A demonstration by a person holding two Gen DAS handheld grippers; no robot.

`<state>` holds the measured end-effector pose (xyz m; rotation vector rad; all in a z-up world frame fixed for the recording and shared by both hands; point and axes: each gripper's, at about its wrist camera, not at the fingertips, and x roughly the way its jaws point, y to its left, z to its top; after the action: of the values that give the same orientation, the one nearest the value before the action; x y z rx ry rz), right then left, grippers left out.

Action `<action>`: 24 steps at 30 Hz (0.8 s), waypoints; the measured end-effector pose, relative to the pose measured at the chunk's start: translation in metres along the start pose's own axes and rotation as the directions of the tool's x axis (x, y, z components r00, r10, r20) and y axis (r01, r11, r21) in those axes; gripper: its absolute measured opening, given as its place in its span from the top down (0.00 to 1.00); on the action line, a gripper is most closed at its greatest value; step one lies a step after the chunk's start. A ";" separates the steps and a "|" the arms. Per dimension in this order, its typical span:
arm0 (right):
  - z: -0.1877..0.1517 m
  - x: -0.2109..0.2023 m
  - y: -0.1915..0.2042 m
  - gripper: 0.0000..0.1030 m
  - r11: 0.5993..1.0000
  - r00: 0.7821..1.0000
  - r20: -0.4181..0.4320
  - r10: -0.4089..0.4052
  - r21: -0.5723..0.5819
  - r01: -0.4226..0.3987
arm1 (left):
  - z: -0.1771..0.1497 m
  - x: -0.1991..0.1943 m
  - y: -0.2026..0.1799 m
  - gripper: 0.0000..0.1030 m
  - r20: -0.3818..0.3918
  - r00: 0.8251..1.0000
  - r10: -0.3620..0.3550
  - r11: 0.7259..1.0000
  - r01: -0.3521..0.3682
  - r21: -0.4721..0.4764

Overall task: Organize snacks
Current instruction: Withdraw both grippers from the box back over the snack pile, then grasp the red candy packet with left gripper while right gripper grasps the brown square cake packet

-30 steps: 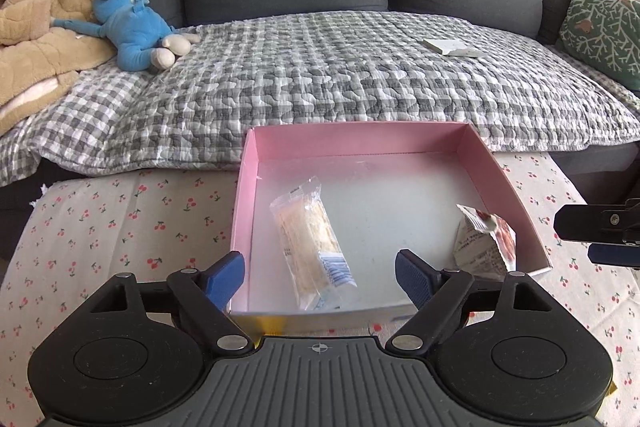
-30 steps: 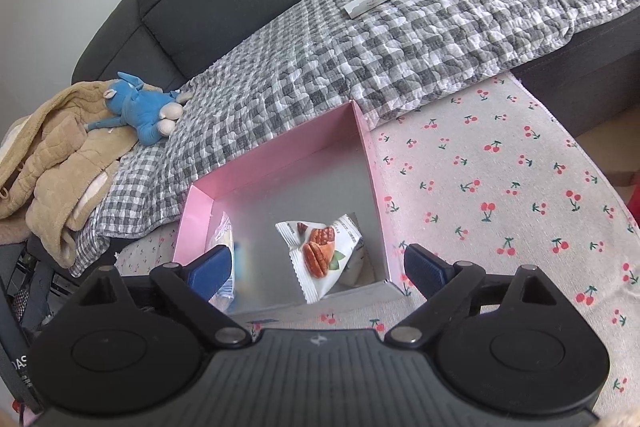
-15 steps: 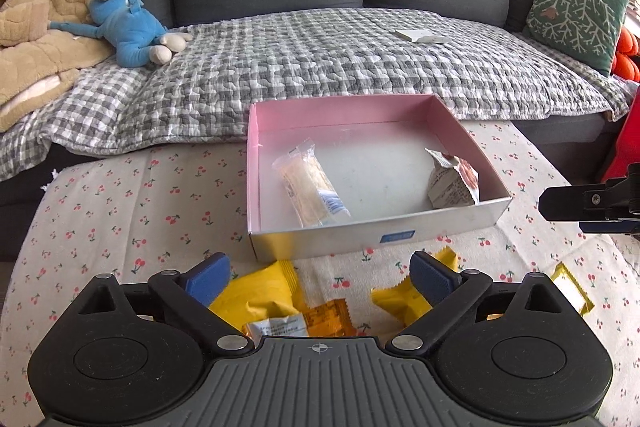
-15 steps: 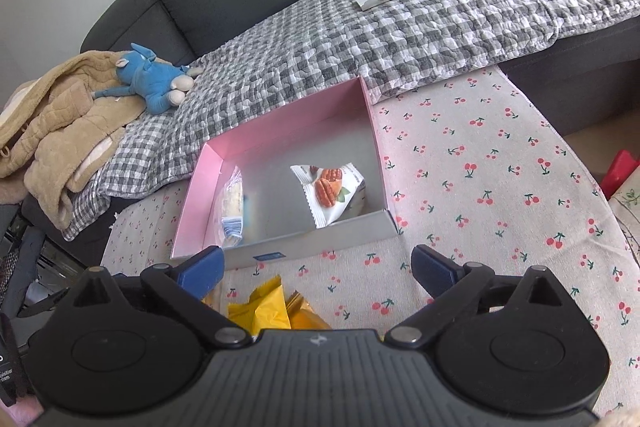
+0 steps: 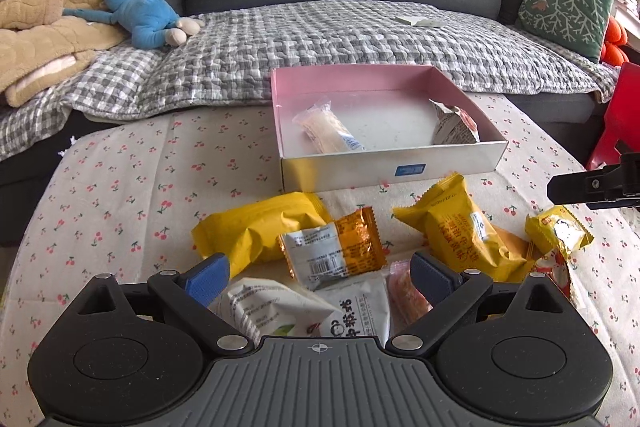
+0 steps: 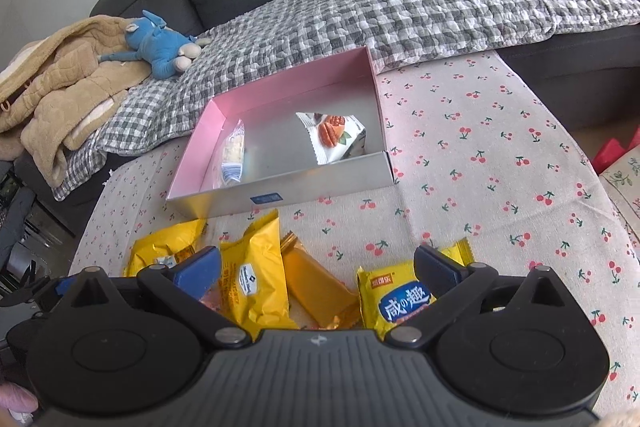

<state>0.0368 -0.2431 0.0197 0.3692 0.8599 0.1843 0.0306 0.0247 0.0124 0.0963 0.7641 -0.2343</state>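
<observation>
**Snack table, both grippers drawn back from the box**

Change since earlier views: both grippers have pulled back from the pink box (image 5: 384,75); a heap of packets near the table's near edge, out of sight a second ago, now fills the foreground.

- Left gripper (image 5: 318,277): jaws spread wide, nothing clamped; white packets (image 5: 276,307) lie below the gap.
- Large yellow packet (image 5: 256,231): left of the heap, an orange-and-white packet (image 5: 336,251) overlapping it.
- Pink box: toward the table's far edge, by the sofa. Inside, a clear-wrapped bar (image 5: 328,127) at left, a nut packet (image 6: 334,135) at right.
- Second yellow packet (image 5: 460,231): just in front of the box's right corner.
- Right gripper (image 6: 316,269): jaws opening, nothing gripped; a yellow biscuit packet (image 6: 394,301) under its right finger.
- Cherry-print tablecloth (image 6: 480,155): bare on the right.
</observation>
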 end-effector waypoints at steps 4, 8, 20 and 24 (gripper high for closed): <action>-0.018 -0.003 0.004 0.01 0.996 0.999 0.000 -0.052 -0.072 0.052 | -0.018 -0.005 0.001 0.05 -0.020 1.000 -0.018 1.000 0.018 0.008; -0.039 -0.006 0.007 0.01 0.988 0.997 0.010 -0.081 -0.134 0.082 | -0.035 -0.010 0.002 0.05 -0.027 0.999 -0.023 1.000 0.023 0.008; -0.082 0.007 0.012 0.01 0.956 0.993 0.004 -0.122 -0.268 0.119 | -0.072 -0.014 0.000 0.05 0.004 0.999 -0.047 0.997 0.046 0.060; -0.086 0.013 0.011 0.01 0.953 0.992 0.010 -0.127 -0.278 0.125 | -0.076 -0.008 0.002 0.07 -0.027 0.998 -0.063 0.997 0.064 0.052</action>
<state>-0.0212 -0.2082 -0.0366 0.0502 0.8495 0.1854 -0.0258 0.0412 -0.0366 0.1257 0.7867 -0.3145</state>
